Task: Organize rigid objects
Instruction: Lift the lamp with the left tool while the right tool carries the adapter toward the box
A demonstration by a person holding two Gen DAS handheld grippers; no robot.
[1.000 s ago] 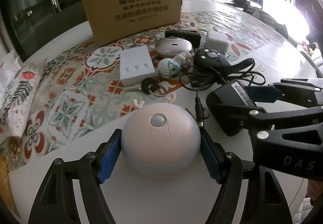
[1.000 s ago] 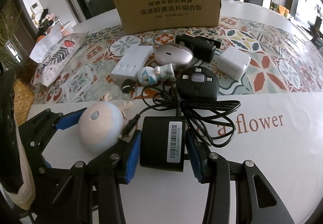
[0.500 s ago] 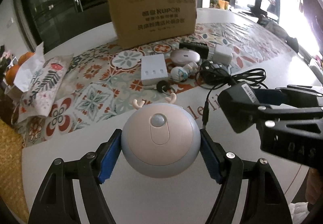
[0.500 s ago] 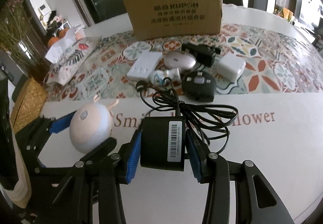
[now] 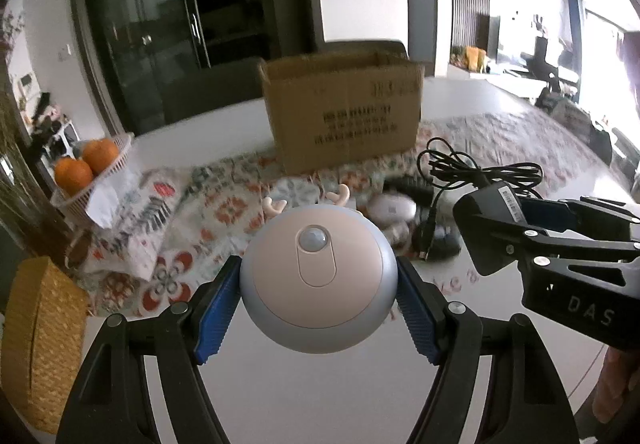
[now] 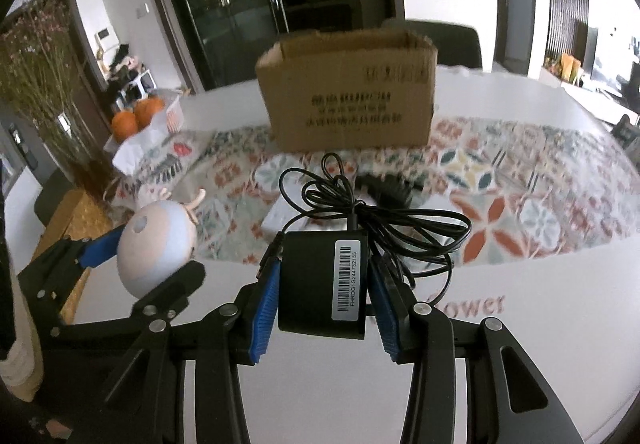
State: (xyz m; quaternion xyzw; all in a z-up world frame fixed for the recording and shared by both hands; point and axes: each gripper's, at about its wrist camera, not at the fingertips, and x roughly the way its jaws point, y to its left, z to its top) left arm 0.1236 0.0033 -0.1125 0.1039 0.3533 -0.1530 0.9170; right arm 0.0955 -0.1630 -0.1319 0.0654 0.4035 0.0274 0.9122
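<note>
Left gripper point(image 5: 319, 310) clamping round night-light point(image 5: 319, 280) at widest girth: smooth, slippery. Right gripper point(image 6: 322, 294) squeezing power adapter point(image 6: 322, 281): rigid; cord point(image 6: 374, 213) dangling loose.

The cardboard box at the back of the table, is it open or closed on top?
Open. The cardboard box shows raised flaps around its top edge and no lid across it. What lies inside cannot be seen.

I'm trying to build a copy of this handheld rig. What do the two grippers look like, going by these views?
Both look alike. The left gripper and right gripper have black skeletal frames with triangular cut-outs and silver round rivets at the joints. Each finger ends in a blue ribbed pad. White letters "DAS" mark the side of the right gripper's frame. No cables show on either gripper itself.
</note>
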